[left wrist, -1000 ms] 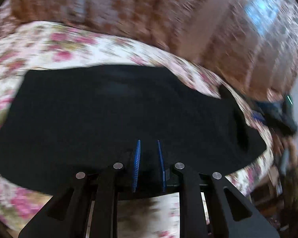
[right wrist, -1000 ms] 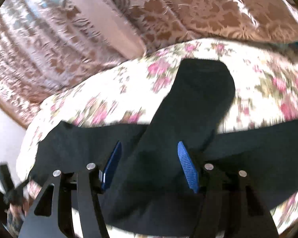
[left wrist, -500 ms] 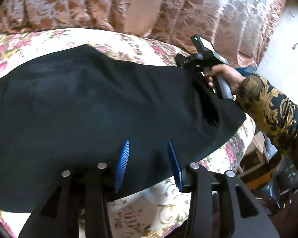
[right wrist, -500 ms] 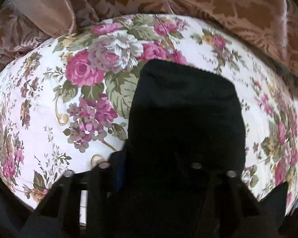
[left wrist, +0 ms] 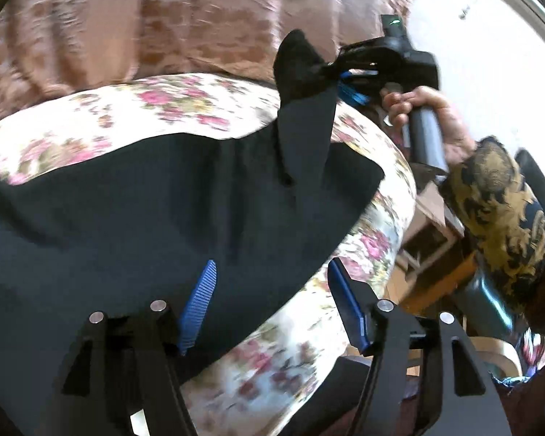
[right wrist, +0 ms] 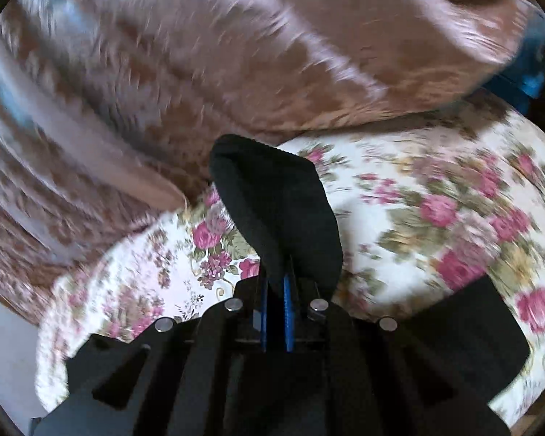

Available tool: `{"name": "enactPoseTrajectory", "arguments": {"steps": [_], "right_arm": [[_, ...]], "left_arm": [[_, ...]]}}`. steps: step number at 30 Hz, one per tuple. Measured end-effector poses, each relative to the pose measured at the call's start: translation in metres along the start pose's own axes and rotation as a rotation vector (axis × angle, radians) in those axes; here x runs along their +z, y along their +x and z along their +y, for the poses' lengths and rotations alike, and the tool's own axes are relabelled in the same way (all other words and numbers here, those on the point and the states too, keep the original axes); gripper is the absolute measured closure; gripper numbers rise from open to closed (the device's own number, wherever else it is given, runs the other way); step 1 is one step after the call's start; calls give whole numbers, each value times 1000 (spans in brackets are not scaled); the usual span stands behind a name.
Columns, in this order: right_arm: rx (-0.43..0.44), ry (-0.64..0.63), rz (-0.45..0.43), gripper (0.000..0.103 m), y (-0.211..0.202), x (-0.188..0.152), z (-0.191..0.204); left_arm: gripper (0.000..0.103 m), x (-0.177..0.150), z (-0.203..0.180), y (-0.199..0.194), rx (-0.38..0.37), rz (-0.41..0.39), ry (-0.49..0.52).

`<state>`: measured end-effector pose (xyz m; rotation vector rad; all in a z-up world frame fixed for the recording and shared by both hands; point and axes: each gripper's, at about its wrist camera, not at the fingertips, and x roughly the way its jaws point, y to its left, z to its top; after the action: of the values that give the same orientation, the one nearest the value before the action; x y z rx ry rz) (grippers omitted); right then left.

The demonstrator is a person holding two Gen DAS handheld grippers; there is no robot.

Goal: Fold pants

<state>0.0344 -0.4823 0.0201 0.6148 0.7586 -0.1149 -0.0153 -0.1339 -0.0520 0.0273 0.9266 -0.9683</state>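
Floral bedspread (left wrist: 185, 105) with pink roses covers the bed. Brown patterned curtain (right wrist: 185, 72) hangs behind it. Wooden furniture (left wrist: 432, 239) stands beside the bed.

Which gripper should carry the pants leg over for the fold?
Right. The right gripper is shut on the pants leg end, lifted off the bed; the left gripper is open, holding nothing.

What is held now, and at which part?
The right hand-held gripper pinches the black pants at a lifted leg end; the left hand-held gripper holds nothing.
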Motion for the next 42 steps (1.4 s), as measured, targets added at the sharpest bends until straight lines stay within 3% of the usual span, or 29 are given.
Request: {"name": "enactPoseTrajectory", "arguments": {"steps": [5, 9, 11, 12, 16, 20, 21, 22, 24, 31, 36, 42], "right_arm": [[-18, 138, -12, 97, -24, -31, -58], [-13, 285, 46, 97, -13, -68, -117], [10, 335, 56, 97, -9, -80, -136], [21, 358, 58, 92, -8, -85, -143], [46, 419, 22, 76, -13, -86, -160], [26, 432, -7, 76, -14, -72, -168], [11, 424, -12, 77, -16, -67, -168], [2, 416, -15, 87, -15, -63, -168], [-17, 387, -26, 96, -21, -55, -163], [-16, 339, -54, 97, -41, -56, -158], [-49, 406, -23, 97, -35, -79, -182], [-25, 479, -1, 97, -24, -91, -202]], "left_arm": [[42, 0, -16, 38, 42, 84, 55], [58, -3, -19, 59, 84, 139, 93], [71, -6, -18, 65, 116, 146, 108], [72, -5, -17, 65, 122, 143, 112], [87, -3, -15, 66, 117, 135, 114], [96, -2, -20, 66, 122, 120, 135], [97, -1, -20, 64, 121, 111, 132], [97, 0, -19, 62, 114, 108, 126], [98, 2, -20, 57, 101, 91, 124], [99, 11, -14, 38, 6, 53, 92], [99, 3, -17, 44, -15, 81, 98], [98, -6, -5, 57, -60, 121, 11]]}}
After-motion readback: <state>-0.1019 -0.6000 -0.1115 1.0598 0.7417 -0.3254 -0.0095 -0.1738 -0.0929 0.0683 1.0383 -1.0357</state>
